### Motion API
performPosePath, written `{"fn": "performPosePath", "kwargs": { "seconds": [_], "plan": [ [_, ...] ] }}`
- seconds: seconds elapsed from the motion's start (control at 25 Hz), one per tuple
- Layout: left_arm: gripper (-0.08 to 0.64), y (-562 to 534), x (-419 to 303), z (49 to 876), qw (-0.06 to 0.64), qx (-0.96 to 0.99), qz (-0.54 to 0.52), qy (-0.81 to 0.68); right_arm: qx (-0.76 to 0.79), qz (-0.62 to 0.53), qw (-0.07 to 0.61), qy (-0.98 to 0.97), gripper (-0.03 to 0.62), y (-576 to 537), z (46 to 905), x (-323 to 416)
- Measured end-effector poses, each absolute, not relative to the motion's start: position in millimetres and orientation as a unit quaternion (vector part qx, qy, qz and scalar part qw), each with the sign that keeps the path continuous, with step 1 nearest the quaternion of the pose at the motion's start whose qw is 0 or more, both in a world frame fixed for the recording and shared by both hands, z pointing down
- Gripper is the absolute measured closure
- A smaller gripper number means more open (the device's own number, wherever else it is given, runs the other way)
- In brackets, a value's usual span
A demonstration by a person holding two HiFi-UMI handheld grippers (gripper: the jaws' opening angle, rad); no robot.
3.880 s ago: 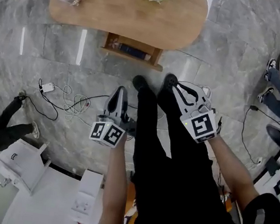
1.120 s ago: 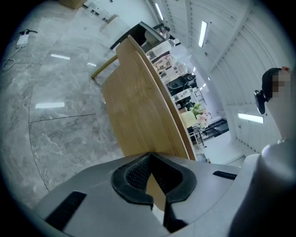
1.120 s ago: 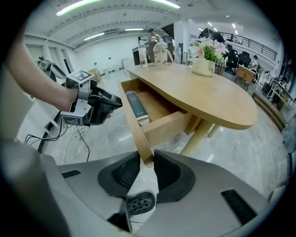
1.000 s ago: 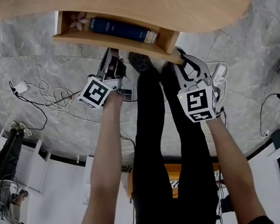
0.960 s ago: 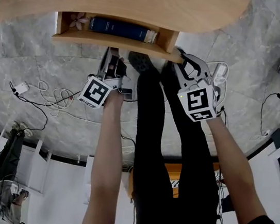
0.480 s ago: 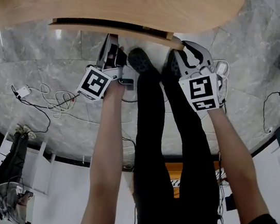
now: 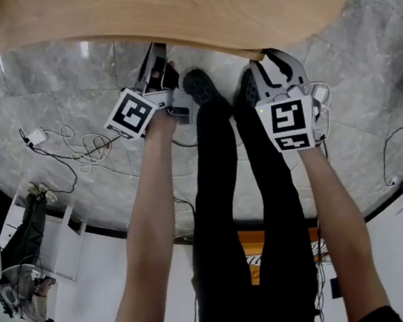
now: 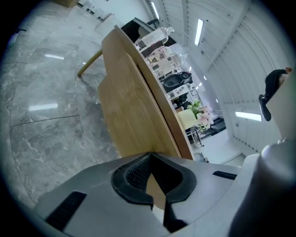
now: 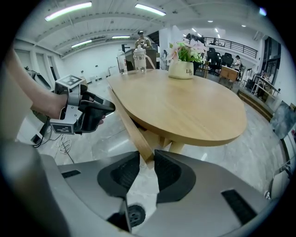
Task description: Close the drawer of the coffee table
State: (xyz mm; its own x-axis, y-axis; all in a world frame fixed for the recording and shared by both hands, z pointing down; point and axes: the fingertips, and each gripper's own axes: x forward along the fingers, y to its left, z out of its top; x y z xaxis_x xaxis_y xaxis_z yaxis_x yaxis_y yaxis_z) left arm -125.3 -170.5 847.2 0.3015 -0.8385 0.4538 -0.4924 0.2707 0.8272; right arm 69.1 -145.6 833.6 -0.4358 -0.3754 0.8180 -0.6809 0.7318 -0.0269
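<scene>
Head view: right tongs (image 7: 265, 55) clamp drawer front (image 9: 132, 125) corner, left tongs (image 7: 157, 52) closed (cables (image 7: 76, 147) trail nearby).

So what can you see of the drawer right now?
The drawer shows only as its plain, light wood front board, with no handle in view. It sits almost fully in under the oval tabletop. The head view shows just a thin strip of its edge, and its inside is hidden. The right gripper has the board's end corner between its jaws, seemingly clamped. The left gripper, jaws together, has its tips at the front face, but contact can't be confirmed.
</scene>
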Motion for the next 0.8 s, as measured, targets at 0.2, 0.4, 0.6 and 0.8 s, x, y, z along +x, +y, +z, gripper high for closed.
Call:
{"fn": "performPosePath", "kwargs": {
  "seconds": [0.2,0.4,0.6,0.8],
  "plan": [
    [0.551,-181,-121,846,0.552,0.593,-0.152,-0.567,0.334,0.187,0.418,-0.824,0.500,-156,835,74],
    [0.551,-188,-121,848,0.552,0.590,-0.152,-0.568,0.336,0.183,0.421,-0.823,0.497,-163,837,74],
    [0.551,-188,-119,850,0.556,0.596,-0.141,-0.563,0.357,0.185,0.426,-0.810,0.497,-162,831,77],
    [0.551,-186,-117,834,0.557,0.601,-0.144,-0.555,0.374,0.184,0.420,-0.807,0.497,-157,813,83]
  ]
}}
